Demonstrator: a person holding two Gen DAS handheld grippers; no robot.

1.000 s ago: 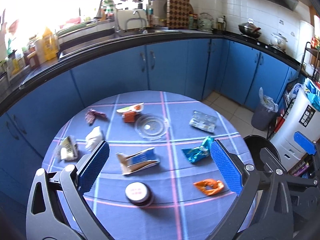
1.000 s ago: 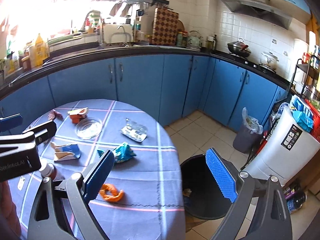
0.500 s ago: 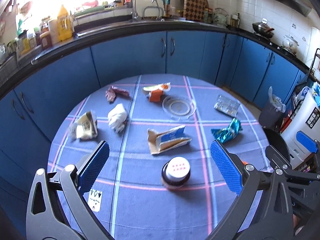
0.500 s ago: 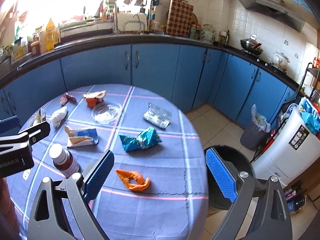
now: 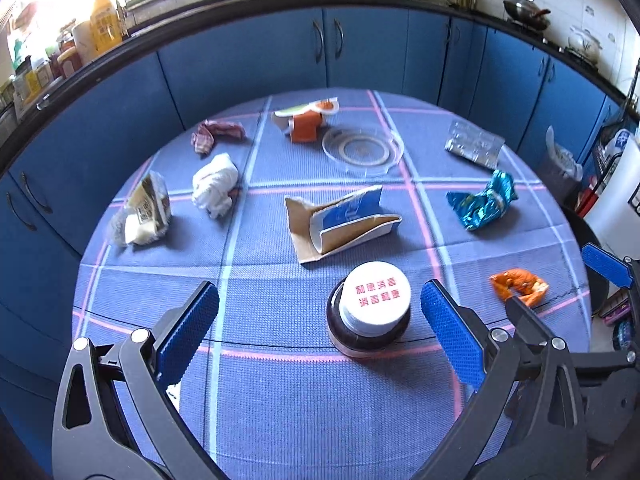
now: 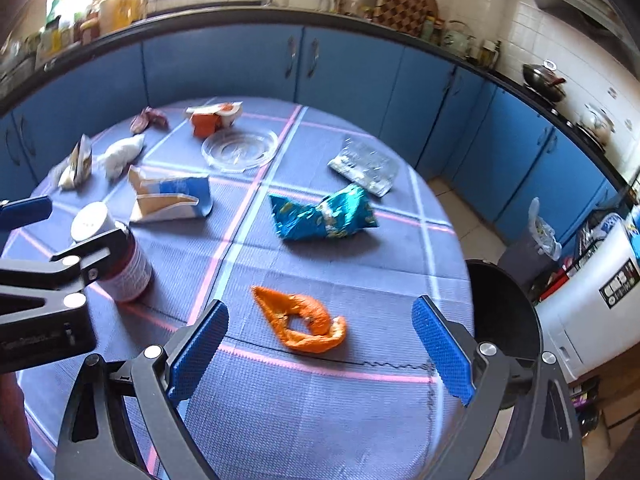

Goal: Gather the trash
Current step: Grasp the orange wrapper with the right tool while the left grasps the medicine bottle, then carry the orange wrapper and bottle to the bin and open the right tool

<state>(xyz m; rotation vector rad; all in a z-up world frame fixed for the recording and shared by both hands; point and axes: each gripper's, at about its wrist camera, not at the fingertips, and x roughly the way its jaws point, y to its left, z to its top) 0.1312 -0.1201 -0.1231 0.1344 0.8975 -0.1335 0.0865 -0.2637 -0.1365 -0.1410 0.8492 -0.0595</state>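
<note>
Hovering with wide jaws, the left gripper [image 5: 320, 332] frames the white-capped bottle [image 5: 370, 316], the right gripper [image 6: 320, 350] the orange wrapper [image 6: 302, 320].

A round tabletop [image 5: 280, 400] under a blue cloth with pink and pale stripes fills the middle of the frame. Behind it, blue cabinet doors [image 5: 360, 48] curve across the upper half beneath a black counter [image 5: 420, 2]. Strong daylight floods in at the upper left, washing out the bottles [image 5: 102, 26] on the counter there. White wall tiles [image 6: 560, 36] rise at the upper right, above a wok [image 6: 544, 76] on the stove. Pale floor tiles [image 6: 472, 224] show at the right, beside a small lined bin [image 6: 532, 248].
</note>
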